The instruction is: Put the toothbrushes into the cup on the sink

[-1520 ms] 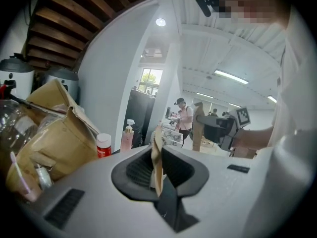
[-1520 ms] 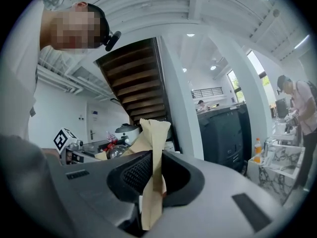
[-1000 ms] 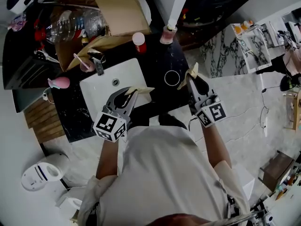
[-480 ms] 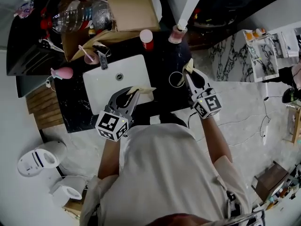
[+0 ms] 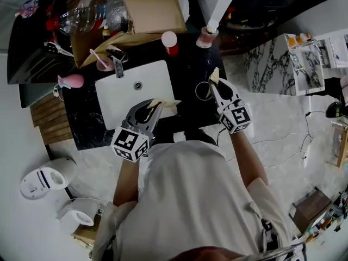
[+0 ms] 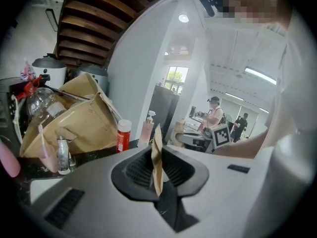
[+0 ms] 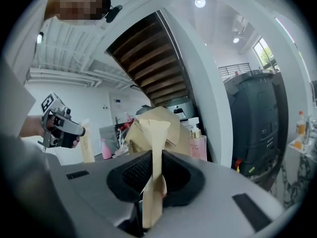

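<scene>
The right gripper has sunk toward the black marble worktop since a second ago. The tan paper-wrapped toothbrush pinched between its jaws now pokes out just beside the right rim of the clear round cup — whether it touches the rim cannot be told. That cup stands on the worktop right of the white rectangular sink basin. The left gripper has barely shifted: it hovers over the basin's near edge, jaws clamped on a second tan paper-wrapped toothbrush that points toward the cup's side. Along the worktop's far edge stand a red bottle with a white cap and a pink bottle — both beside an open brown cardboard box.
</scene>
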`<state>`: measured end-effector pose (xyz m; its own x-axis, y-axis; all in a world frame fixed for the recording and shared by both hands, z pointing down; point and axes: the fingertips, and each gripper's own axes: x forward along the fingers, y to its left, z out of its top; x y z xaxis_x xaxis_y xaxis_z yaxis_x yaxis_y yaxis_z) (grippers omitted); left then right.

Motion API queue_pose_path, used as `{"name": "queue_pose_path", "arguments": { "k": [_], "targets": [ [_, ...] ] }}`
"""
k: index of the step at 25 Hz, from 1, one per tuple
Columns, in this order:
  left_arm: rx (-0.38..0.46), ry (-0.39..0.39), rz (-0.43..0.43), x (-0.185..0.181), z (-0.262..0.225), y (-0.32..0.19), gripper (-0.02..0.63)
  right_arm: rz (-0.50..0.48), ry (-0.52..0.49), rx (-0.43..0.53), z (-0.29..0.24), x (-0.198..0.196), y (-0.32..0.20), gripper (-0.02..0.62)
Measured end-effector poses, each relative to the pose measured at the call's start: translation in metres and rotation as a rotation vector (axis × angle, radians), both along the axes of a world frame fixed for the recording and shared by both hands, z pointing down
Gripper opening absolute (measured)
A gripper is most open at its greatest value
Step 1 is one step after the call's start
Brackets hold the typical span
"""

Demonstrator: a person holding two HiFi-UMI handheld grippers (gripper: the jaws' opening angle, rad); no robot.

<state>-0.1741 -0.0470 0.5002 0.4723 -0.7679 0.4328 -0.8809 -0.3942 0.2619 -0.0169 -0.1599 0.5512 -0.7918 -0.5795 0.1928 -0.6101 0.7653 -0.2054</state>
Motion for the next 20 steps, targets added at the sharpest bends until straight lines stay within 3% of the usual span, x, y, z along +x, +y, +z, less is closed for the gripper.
{"name": "queue_pose_path", "arguments": {
  "k": [20],
  "targets": [
    [-0.009, 0.010, 0.001, 0.003, 0.003, 0.009, 0.052, 0.004, 0.133, -0.057, 0.052, 0.007, 0.022, 0.075]
  ]
}}
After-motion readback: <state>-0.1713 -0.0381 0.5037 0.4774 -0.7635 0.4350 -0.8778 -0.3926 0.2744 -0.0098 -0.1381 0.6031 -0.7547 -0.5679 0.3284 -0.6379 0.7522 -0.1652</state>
